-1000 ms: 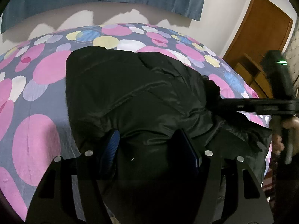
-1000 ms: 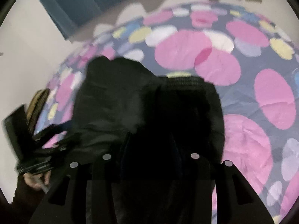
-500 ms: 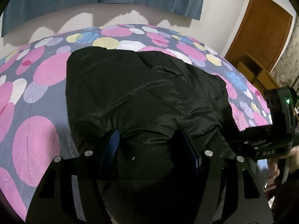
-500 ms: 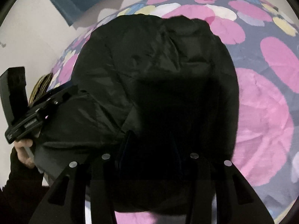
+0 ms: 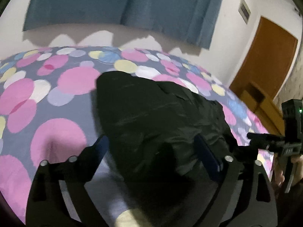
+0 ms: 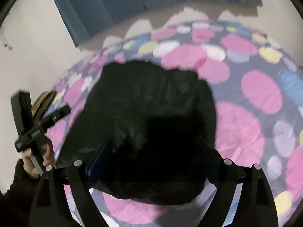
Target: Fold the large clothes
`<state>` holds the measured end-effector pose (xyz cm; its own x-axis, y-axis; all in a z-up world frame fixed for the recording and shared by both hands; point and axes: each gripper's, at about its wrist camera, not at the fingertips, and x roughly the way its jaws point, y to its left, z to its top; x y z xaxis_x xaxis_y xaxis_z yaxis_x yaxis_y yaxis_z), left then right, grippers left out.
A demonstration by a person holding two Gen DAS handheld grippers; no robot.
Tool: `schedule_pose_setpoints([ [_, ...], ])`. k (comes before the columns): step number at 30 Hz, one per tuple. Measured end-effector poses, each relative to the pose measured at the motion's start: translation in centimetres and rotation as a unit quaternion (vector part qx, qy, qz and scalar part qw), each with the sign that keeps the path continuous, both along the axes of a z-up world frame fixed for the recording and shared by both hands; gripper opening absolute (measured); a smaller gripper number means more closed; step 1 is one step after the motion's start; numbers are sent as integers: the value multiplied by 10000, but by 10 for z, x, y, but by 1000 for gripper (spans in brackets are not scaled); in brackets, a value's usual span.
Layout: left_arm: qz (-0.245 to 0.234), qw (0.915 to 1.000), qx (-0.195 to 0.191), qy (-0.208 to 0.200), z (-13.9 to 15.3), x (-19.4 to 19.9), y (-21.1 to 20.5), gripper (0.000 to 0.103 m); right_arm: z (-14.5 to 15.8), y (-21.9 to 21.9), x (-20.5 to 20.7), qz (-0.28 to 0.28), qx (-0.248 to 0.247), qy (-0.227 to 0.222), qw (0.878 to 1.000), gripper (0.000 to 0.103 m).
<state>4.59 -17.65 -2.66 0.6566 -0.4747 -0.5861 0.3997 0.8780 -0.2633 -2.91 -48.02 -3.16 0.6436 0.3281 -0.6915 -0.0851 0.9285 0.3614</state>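
Now we see the black shiny padded jacket (image 5: 161, 117) lying folded on the bed cover with pink, yellow and white circles (image 5: 56, 136). Our left gripper (image 5: 151, 151) has just been opening; its jaws stand wide, the jacket's near edge lies between them, and the blue pads (image 5: 207, 157) do not press it. Our right gripper (image 6: 153, 155) has also just been opening and stands wide over the jacket's near edge, gripping nothing.
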Motion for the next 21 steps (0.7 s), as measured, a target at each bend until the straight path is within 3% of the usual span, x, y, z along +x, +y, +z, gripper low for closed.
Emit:
schedule_pose_setpoints([
  [3, 16, 9988, -348, 344, -13, 2, 17, 93, -6, -13, 11, -101, 118, 92, 9998, 87],
  [8, -67, 9908, -902, 1007, -48, 9, 23, 94, -49, -33, 41, -356, 519, 672, 9958, 87],
  [12, -472, 9726, -1687, 1525, -68, 18, 15, 101, -81, -37, 58, -329, 1070, 949, 9892, 90],
  [17, -511, 9731, -1660, 1512, -72, 22, 7, 101, -97, -34, 67, -305, 1389, 1027, 9845, 92],
  [21, -597, 9807, -1278, 1351, -63, 21, 3, 100, -91, -22, 68, -245, 1244, 896, 9879, 89],
])
